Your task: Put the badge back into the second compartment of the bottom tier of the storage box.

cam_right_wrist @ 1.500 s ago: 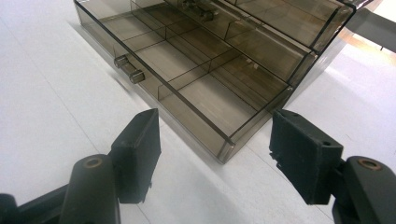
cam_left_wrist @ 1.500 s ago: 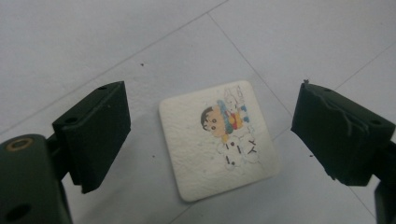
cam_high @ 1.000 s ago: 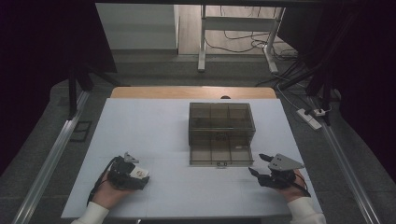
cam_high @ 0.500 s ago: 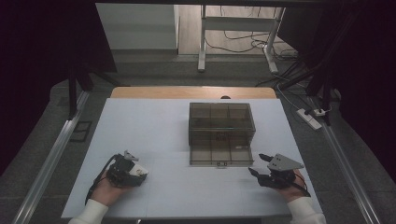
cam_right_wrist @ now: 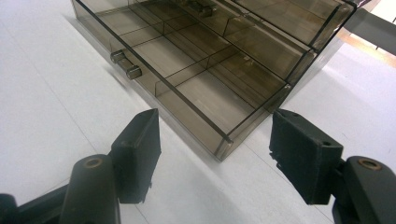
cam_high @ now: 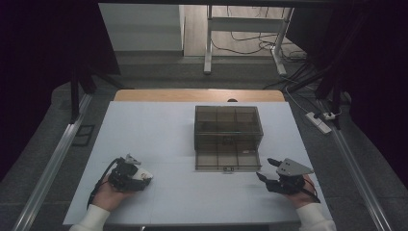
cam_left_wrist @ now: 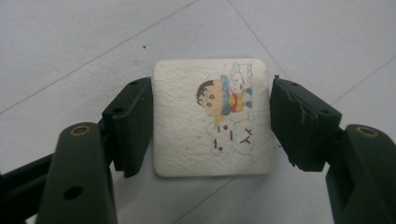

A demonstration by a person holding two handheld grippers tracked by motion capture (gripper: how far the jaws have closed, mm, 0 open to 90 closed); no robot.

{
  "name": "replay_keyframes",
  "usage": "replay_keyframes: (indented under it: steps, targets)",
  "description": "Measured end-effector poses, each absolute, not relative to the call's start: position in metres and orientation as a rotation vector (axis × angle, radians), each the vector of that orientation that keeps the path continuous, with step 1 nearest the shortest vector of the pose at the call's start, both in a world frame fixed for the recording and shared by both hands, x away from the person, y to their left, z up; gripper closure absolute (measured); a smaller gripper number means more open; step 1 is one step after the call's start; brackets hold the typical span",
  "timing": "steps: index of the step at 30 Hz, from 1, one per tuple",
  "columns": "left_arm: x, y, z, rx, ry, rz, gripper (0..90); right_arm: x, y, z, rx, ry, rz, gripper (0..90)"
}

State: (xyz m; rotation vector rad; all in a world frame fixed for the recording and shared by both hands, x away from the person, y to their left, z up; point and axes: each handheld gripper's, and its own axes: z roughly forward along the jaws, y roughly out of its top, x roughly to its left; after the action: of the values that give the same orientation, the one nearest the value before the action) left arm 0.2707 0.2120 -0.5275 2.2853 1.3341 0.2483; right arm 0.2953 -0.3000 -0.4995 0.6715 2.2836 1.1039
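A person seated at a white table (cam_high: 159, 125) is working two hand-held grippers. The left gripper (cam_high: 139, 177) is sitting low over the near-left part of the tabletop, pointing down at a small white square eraser (cam_left_wrist: 212, 116) printed with a cartoon child. In the left gripper view the eraser is lying flat on the table between the two black jaws, whose pads are pressing against its left and right edges; the jaws have just been closing and are now clamping it. In the high view the eraser is showing as a pale patch at that gripper's tip, well to the left of a smoky transparent drawer box (cam_high: 228, 126), which is standing at the middle of the table with its lower drawer (cam_high: 227, 158) pulled out toward the person. The right gripper (cam_high: 266, 170) is hovering just beside the drawer's near-right corner, its jaws standing apart with nothing between them, that corner (cam_right_wrist: 223, 148) appearing just beyond them in the right gripper view.
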Motion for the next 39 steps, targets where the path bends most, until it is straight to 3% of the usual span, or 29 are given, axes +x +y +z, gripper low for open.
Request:
replay_keyframes:
  steps: [13,39]
  targets:
    - [0.266,0.220,-0.513,2.093,1.288,0.258,33.5,0.296,-0.302,-0.499,0.681,2.276,1.108,33.1]
    - [0.269,0.213,-0.496,1.936,1.150,0.293,33.5,0.297,-0.302,-0.500,0.681,2.279,1.106,33.0]
